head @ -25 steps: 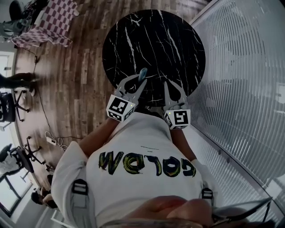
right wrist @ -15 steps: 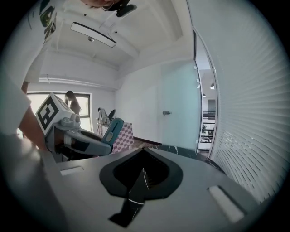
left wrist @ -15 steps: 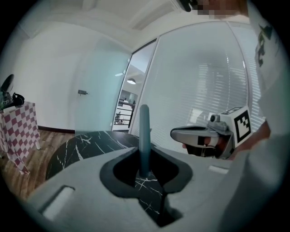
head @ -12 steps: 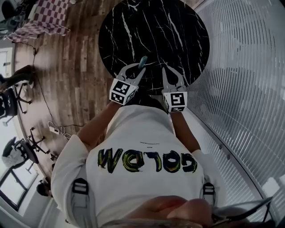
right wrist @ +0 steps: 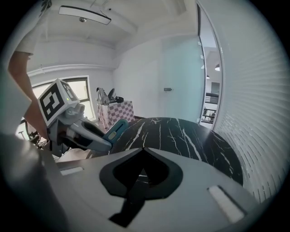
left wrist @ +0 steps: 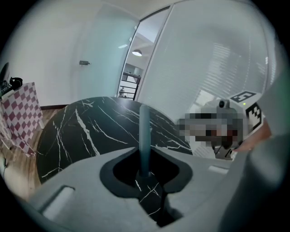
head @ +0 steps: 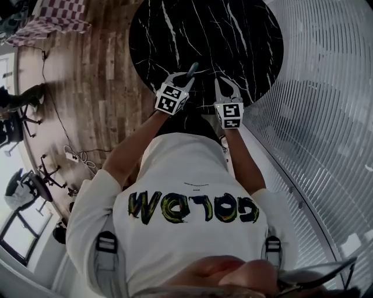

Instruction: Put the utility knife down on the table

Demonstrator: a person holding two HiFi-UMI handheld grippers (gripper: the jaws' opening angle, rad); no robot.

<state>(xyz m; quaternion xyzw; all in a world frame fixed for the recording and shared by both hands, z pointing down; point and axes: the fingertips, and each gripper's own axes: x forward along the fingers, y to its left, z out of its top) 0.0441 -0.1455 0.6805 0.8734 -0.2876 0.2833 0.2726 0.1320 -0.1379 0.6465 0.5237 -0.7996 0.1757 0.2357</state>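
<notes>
A teal utility knife sticks out past the tips of my left gripper, which is shut on its handle. In the left gripper view the knife stands upright between the jaws of the left gripper. Both grippers hang over the near edge of the round black marble table. My right gripper is just right of the left one. Its jaws meet at the tip with nothing between them. The right gripper view shows the left gripper holding the knife above the table.
A glass wall with blinds curves close along the table's right side. Wooden floor lies to the left, with a checkered-cloth stand far left, office chairs and a cable.
Both grippers have sunk toward the table and shifted forward over its near edge. The knife has stayed in the left gripper; the right jaws have stayed together.
</notes>
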